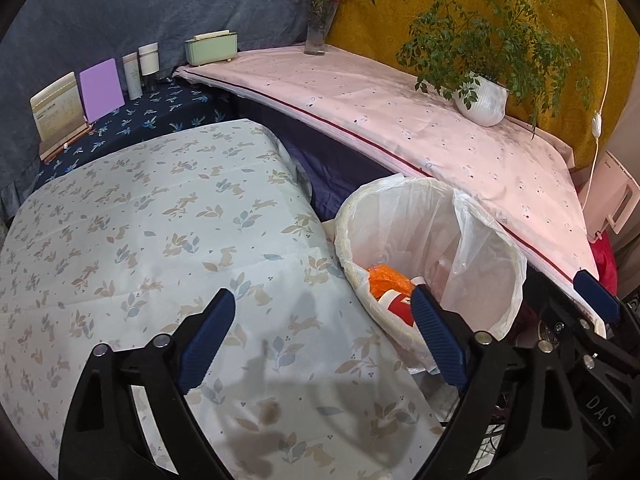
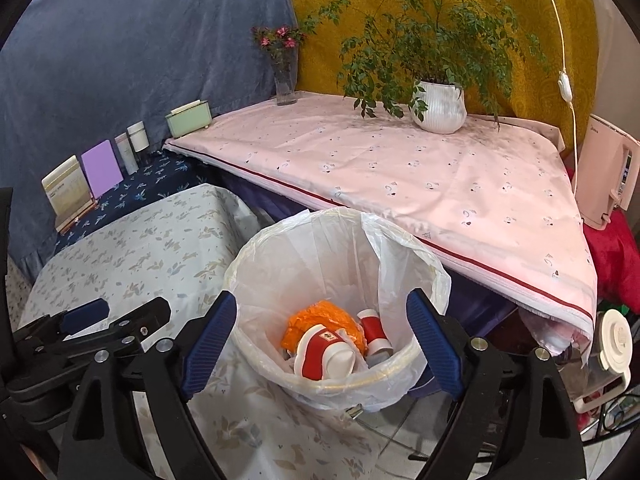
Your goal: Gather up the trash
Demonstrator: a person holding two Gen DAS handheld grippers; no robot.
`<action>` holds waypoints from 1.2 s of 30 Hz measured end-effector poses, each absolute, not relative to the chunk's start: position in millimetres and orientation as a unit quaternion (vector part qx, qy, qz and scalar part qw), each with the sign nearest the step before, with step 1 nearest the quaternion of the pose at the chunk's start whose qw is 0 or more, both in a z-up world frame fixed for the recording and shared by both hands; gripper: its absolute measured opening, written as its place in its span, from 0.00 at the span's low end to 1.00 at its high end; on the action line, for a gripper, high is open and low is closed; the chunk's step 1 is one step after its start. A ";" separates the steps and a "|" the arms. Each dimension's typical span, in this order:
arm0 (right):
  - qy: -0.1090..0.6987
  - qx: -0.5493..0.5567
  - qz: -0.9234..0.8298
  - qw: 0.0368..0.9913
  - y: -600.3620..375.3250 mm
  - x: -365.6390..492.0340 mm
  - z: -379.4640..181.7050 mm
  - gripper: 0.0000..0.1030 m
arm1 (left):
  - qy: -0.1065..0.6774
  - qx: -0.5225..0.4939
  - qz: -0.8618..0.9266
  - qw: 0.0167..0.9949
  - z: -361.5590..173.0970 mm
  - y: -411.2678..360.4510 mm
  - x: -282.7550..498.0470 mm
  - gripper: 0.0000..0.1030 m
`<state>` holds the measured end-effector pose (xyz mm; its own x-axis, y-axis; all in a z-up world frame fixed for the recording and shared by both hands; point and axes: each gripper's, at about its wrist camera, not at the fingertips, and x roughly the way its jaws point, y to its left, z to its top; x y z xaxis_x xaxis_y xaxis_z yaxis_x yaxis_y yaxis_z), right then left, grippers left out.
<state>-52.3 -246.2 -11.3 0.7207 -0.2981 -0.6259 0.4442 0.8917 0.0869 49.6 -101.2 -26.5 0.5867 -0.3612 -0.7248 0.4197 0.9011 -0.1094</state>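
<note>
A white bin with a plastic liner (image 2: 400,256) stands between two tables; it also shows in the left wrist view (image 1: 492,248). Inside lie an orange wrapper (image 2: 324,314), a red-and-white cup (image 2: 324,356) and a red can (image 2: 374,330); the wrapper (image 1: 390,278) and cup (image 1: 396,304) show in the left view. My right gripper (image 2: 322,344) is open and empty, directly above the bin mouth. My left gripper (image 1: 324,332) is open and empty over the rabbit-print tablecloth (image 1: 140,240), left of the bin. The left gripper shows in the right view (image 2: 86,314).
A pink-clothed table (image 2: 400,168) holds a potted plant (image 2: 440,106), a flower vase (image 2: 286,80) and a green box (image 2: 188,118). Cards and bottles (image 1: 100,88) stand at back left. A white appliance (image 2: 608,172) sits at right.
</note>
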 end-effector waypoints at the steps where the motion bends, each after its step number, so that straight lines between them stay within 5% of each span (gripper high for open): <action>1: 0.318 0.117 -0.201 0.919 -246.4 -53.6 -11.8 0.81 | 0.398 0.038 -0.217 0.891 -26.3 -100.1 48.1 0.85; 16: 0.337 0.100 -0.200 0.915 -243.7 -61.7 -14.9 0.85 | 0.405 0.052 -0.203 0.890 -27.9 -96.0 37.4 0.87; 18: 0.340 0.091 -0.200 0.914 -242.4 -61.1 -14.9 0.93 | 0.408 0.054 -0.203 0.889 -28.1 -97.2 37.9 0.87; 36: 0.348 0.070 -0.198 0.914 -247.1 -61.4 -17.1 0.93 | 0.421 0.069 -0.189 0.884 -38.7 -103.3 41.4 0.87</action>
